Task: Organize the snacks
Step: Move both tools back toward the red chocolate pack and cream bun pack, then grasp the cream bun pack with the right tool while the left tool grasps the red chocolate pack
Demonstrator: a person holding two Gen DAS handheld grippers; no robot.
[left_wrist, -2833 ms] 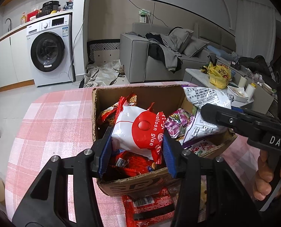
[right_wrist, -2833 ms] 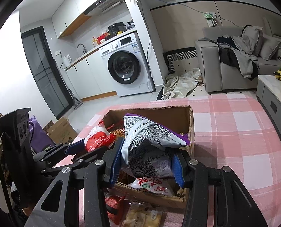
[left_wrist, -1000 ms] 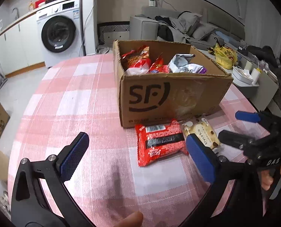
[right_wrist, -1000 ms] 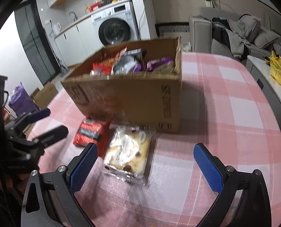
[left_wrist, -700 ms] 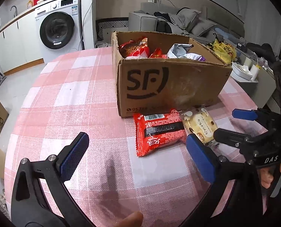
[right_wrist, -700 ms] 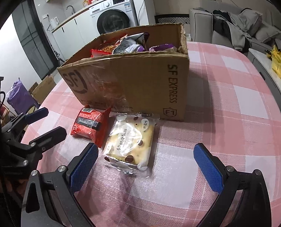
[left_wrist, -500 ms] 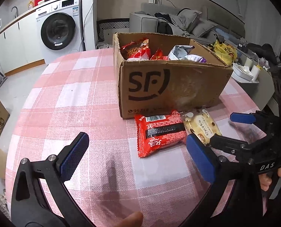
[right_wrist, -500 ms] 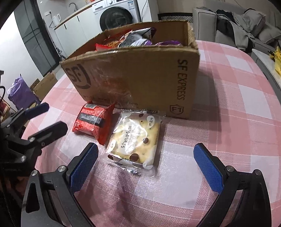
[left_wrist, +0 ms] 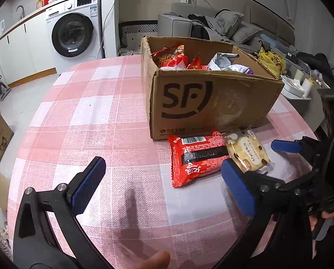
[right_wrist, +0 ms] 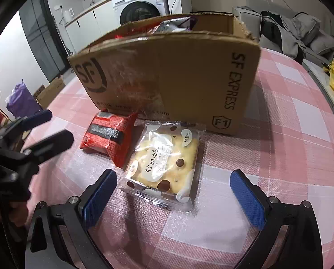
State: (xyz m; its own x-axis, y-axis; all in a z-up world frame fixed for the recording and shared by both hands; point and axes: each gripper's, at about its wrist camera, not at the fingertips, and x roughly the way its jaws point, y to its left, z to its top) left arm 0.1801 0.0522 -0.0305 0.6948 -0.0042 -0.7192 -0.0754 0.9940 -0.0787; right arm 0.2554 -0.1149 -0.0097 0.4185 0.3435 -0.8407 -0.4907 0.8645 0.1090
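here, biscuit pack [right_wrist: 164, 163] ahead of spread right claw [right_wrist: 173, 192]

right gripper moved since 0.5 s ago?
Yes. The right gripper has closed in on the clear-wrapped cracker packet beside the brown cardboard box, which now looms larger.

Bare tablecloth [left_wrist: 95, 116] left of cardboard box [left_wrist: 212, 103]; two packets against its front.

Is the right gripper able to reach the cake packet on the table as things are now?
Probably yes. The right gripper is open, and the cake packet lies flat just ahead of its fingers with nothing on top. The red packet touches one edge, and the box stands behind it.
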